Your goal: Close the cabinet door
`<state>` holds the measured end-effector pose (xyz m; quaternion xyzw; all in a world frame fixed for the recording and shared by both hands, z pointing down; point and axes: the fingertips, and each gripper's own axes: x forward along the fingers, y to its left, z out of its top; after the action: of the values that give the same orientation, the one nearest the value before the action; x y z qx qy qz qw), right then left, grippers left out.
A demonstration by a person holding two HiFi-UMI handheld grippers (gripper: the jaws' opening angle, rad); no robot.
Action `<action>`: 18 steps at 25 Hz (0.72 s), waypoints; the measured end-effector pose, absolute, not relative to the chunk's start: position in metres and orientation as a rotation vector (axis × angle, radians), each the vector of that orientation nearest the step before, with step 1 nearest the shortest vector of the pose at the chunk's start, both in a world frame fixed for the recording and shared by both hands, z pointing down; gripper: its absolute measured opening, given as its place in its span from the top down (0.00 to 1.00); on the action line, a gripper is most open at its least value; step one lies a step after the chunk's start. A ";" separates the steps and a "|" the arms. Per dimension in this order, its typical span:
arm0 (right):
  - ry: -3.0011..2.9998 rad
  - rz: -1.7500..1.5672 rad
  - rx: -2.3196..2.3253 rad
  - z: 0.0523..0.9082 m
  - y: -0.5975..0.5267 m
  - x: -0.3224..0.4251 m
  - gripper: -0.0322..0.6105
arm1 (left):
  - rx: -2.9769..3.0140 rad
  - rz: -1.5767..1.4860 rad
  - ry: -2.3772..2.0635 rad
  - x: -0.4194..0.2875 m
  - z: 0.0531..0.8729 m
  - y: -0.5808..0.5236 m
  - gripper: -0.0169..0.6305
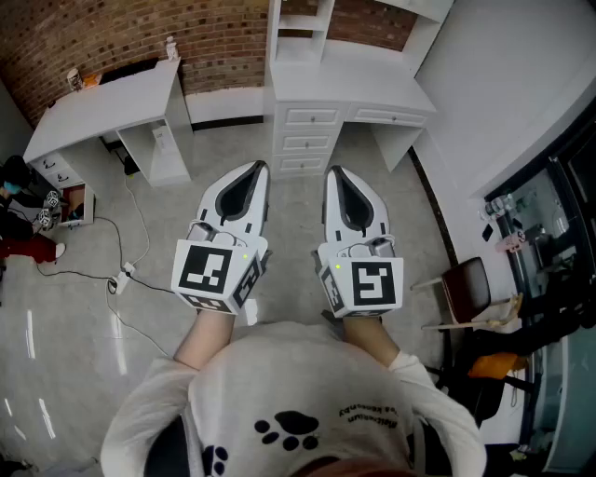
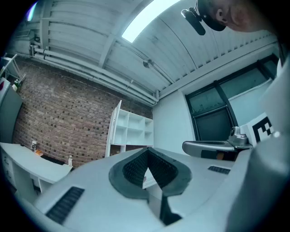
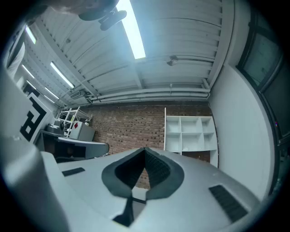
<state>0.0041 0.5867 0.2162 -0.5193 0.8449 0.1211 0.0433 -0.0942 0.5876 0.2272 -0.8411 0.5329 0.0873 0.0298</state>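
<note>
A person holds both grippers side by side at waist height, pointing forward over the grey floor. My left gripper [image 1: 254,169] is shut with nothing in it, its tips [image 2: 147,150] meeting. My right gripper [image 1: 335,172] is likewise shut and empty, its tips [image 3: 145,149] together. Ahead stands a white desk unit with drawers [image 1: 312,140] and an open white shelf unit [image 1: 307,23] above it, also seen in the left gripper view [image 2: 131,133] and the right gripper view [image 3: 190,133]. I cannot make out any cabinet door standing ajar. Both grippers are well short of the furniture.
A second white desk [image 1: 102,102] stands at the left against the brick wall [image 1: 112,33]. Cables and a power strip [image 1: 121,278] lie on the floor at the left. A brown chair [image 1: 466,284] and a dark glass partition [image 1: 549,214] are at the right.
</note>
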 end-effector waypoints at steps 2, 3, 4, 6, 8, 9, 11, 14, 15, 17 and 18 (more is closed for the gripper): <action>2.584 0.362 -1.587 0.219 0.584 0.013 0.94 | -2.590 0.261 1.644 -0.085 0.228 0.587 0.96; 2.585 0.356 -1.585 0.220 0.583 0.017 0.94 | -2.588 0.258 1.646 -0.081 0.229 0.587 0.96; 2.587 0.349 -1.581 0.222 0.582 0.021 0.94 | -2.586 0.255 1.649 -0.077 0.230 0.587 0.96; 2.592 0.336 -1.569 0.225 0.580 0.028 0.94 | -2.580 0.253 1.661 -0.070 0.232 0.587 0.96; 2.593 0.329 -1.561 0.228 0.579 0.032 0.94 | -2.573 0.249 1.672 -0.066 0.235 0.587 0.96; 2.591 0.323 -1.561 0.230 0.578 0.034 0.94 | -2.572 0.247 1.675 -0.064 0.237 0.587 0.96; 2.590 0.304 -1.557 0.234 0.574 0.036 0.94 | -2.577 0.242 1.679 -0.062 0.241 0.584 0.96; 2.597 0.271 -1.530 0.239 0.565 0.033 0.94 | -2.589 0.242 1.684 -0.064 0.247 0.574 0.96; 2.599 0.268 -1.527 0.240 0.560 0.031 0.94 | -2.593 0.243 1.684 -0.066 0.249 0.568 0.96; 2.601 0.272 -1.531 0.242 0.547 0.026 0.94 | -2.601 0.250 1.678 -0.070 0.251 0.554 0.96; 2.604 0.278 -1.531 0.242 0.540 0.022 0.94 | -2.605 0.257 1.671 -0.072 0.251 0.545 0.96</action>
<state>0.0221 0.5399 0.2424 -0.5040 0.8572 0.0914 0.0541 -0.0719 0.5455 0.2514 -0.8386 0.5381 0.0829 0.0180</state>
